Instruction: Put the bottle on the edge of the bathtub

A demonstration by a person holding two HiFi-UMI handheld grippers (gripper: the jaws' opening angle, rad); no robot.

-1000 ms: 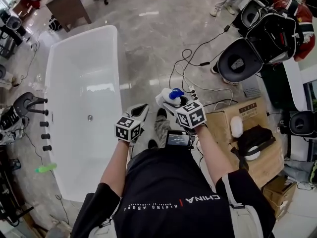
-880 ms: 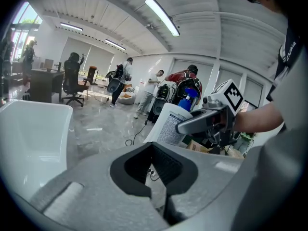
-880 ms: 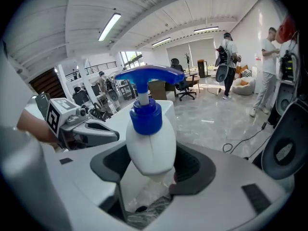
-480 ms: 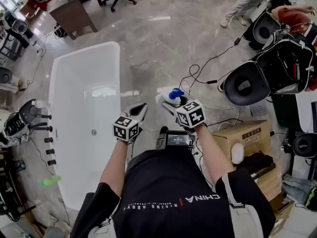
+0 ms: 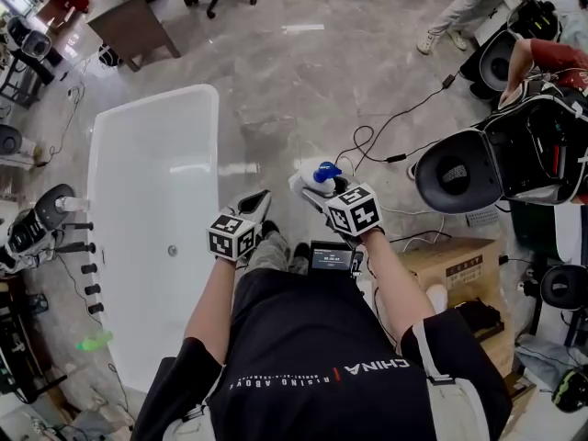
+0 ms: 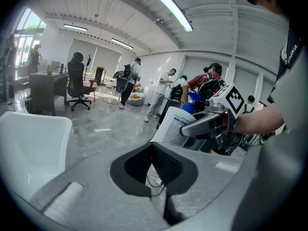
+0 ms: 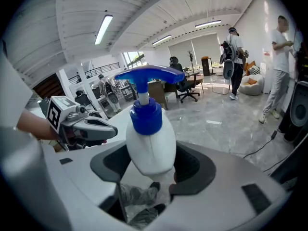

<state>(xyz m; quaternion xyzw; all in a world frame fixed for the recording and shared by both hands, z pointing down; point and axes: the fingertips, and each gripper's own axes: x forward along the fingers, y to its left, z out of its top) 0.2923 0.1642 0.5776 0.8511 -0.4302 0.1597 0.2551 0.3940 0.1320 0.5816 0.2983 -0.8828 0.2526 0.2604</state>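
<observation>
A white bottle (image 5: 307, 185) with a blue pump top hangs over the marble floor, just right of the person's feet, with my right gripper (image 5: 318, 191) shut on it. In the right gripper view the bottle (image 7: 151, 141) stands upright between the dark pads of my right gripper (image 7: 151, 163). My left gripper (image 5: 258, 202) is level with it to the left, jaws together and holding nothing. The left gripper view shows its jaws (image 6: 154, 153) closed, with the bottle (image 6: 172, 127) beyond. The white bathtub (image 5: 218, 154) lies to the left, its long right rim a step away from both grippers.
Black cables (image 5: 367, 141) trail across the floor ahead. A cardboard box (image 5: 459, 266) and open black cases (image 5: 457, 175) sit at the right. Dark tap fittings (image 5: 83, 246) and a green object (image 5: 94, 341) line the tub's left side. A desk (image 5: 133, 24), an office chair and standing people are farther off.
The floor, tub and box have slid down the head view as the person steps forward. Both grippers keep their places before the body, and the bottle stays in the right one.
</observation>
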